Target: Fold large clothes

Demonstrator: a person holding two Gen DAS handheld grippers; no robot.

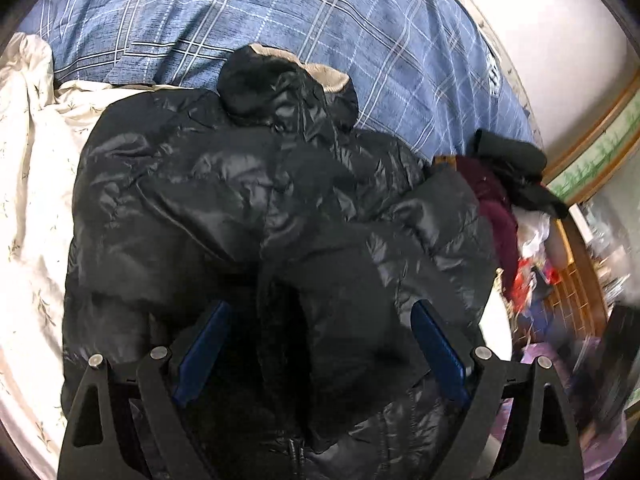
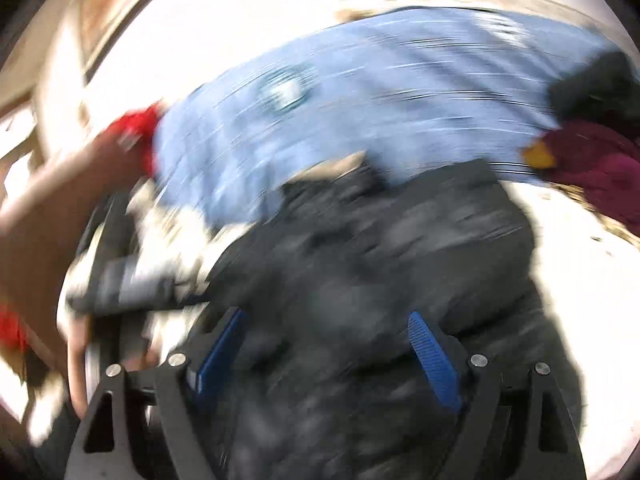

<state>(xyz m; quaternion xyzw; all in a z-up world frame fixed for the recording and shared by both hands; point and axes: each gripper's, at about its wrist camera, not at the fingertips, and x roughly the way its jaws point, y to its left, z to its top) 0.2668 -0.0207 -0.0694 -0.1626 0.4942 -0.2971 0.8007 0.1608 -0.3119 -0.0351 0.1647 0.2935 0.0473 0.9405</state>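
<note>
My left claw (image 1: 320,344) points steeply down over the black puffer jacket (image 1: 248,200), jaws spread wide, fabric lying between the blue pads (image 1: 204,344) without being pinched. The jacket lies bunched on the bed, partly on the cream floral sheet (image 1: 32,184), its hood toward the blue plaid quilt (image 1: 280,28). My right claw (image 2: 328,356), in a blurred view, also tilts down over the jacket (image 2: 380,264) with jaws apart. A maroon garment (image 1: 496,208) lies beside the jacket.
</note>
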